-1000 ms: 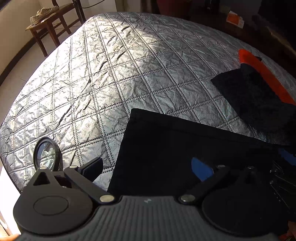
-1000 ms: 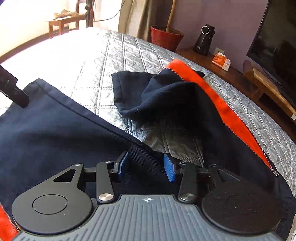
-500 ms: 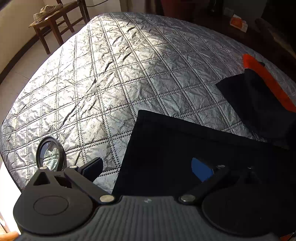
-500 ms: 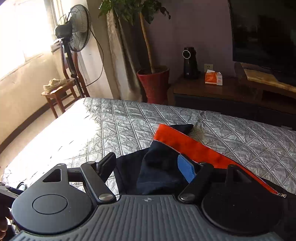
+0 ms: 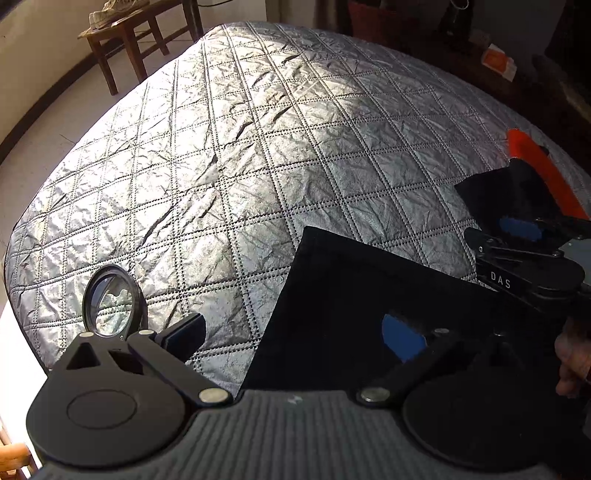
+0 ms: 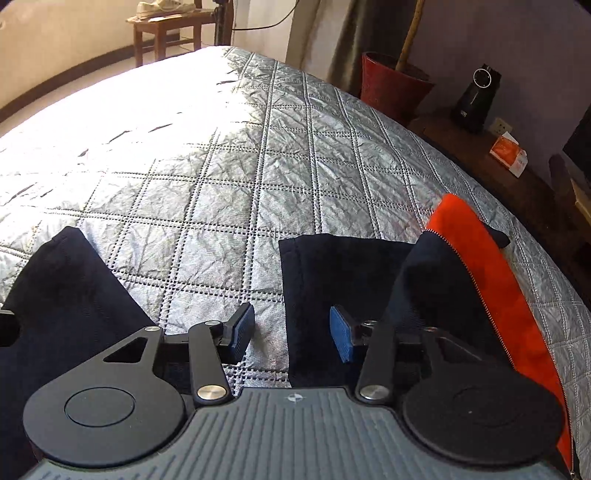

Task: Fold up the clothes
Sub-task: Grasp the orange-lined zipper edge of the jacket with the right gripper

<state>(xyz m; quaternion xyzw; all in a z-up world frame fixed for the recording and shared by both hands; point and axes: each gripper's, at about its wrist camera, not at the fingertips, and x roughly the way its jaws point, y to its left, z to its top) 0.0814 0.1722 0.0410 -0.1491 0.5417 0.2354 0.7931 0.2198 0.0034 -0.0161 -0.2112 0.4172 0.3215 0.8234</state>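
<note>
**Both claws open over a navy jacket on the quilted bed**

A navy jacket [image 6: 343, 273] with an orange lining [image 6: 491, 280] lay spread on a bed covered by a silver quilted bedspread [image 5: 258, 166]. The garment occupied the near side of the bed, toward the person, while the far half of the bedspread was bare and partly in bright sunlight.

In the left wrist view, the left claw [image 5: 291, 332] stood wide apart and gripped nothing. Its left finger hung over bare quilt, and its blue-padded right finger lay over a flat, straight-edged panel of the jacket [image 5: 369, 295] whose corner pointed toward the middle of the bed. A small round lens [image 5: 109, 301] sat beside the left finger. Farther right, the right claw [image 5: 521, 229] showed over a bunched fold of navy cloth with the orange strip just beyond it; part of a hand [image 5: 572, 354] appeared at the frame's right edge.

In the right wrist view, the right claw [image 6: 291, 332] was likewise apart and empty. A strip of quilt showed between its fingers: the left finger was over quilt, the right finger over a navy fold whose straight hem ran just inside the gap. The orange lining, edged by a zipper [image 6: 476, 280], ran along the right, toward the bed's right edge. Another navy section [image 6: 70, 291] lay to the left.

Beyond the bed stood a wooden stool [image 6: 166, 29] carrying pale shoes, a red plant pot [image 6: 391, 88] and a dark sideboard [image 6: 480, 147].
</note>
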